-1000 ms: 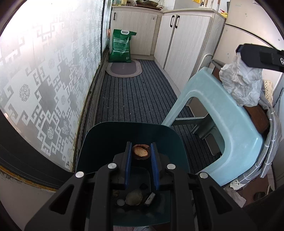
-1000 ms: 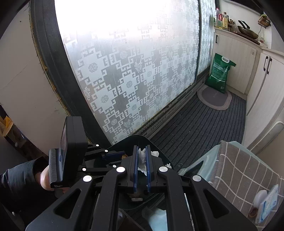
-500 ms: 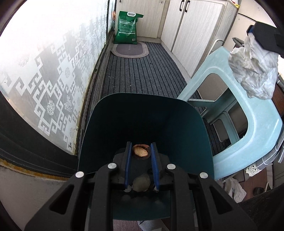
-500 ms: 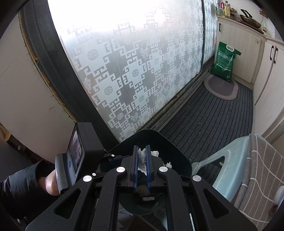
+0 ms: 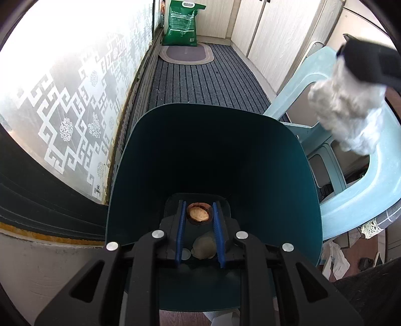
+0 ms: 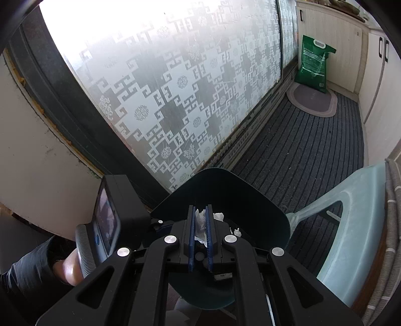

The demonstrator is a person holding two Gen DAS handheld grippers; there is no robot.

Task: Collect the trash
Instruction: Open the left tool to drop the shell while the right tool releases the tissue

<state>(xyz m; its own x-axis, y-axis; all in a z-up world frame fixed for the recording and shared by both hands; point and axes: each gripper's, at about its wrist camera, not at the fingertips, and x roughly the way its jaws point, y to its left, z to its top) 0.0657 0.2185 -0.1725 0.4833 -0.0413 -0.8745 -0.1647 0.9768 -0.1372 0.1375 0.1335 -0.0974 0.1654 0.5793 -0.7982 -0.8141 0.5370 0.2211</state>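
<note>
My left gripper (image 5: 199, 209) is shut on a brown nut shell (image 5: 199, 213) and holds it over the open dark teal bin (image 5: 213, 150). A greenish lump (image 5: 204, 248) and small bits lie inside the bin. My right gripper (image 6: 200, 213) is shut on a crumpled white tissue (image 6: 200, 223) above the same bin (image 6: 263, 208). The tissue also shows in the left wrist view (image 5: 348, 112) at upper right, hanging from the right gripper's black finger (image 5: 368, 62), blurred.
A pale blue plastic stool (image 5: 351, 180) lies tipped beside the bin, with a checked cloth (image 6: 391, 213) on it. A frosted patterned glass door (image 6: 175, 100) runs along the left. A green bag (image 5: 181, 23) and oval mat (image 5: 186, 52) sit by the cabinets (image 5: 275, 32) at the far end of the striped carpet (image 5: 200, 82).
Both grippers have moved closer over the bin, which now fills more of each view. The tissue has come nearer the bin. Both grips are unchanged.
</note>
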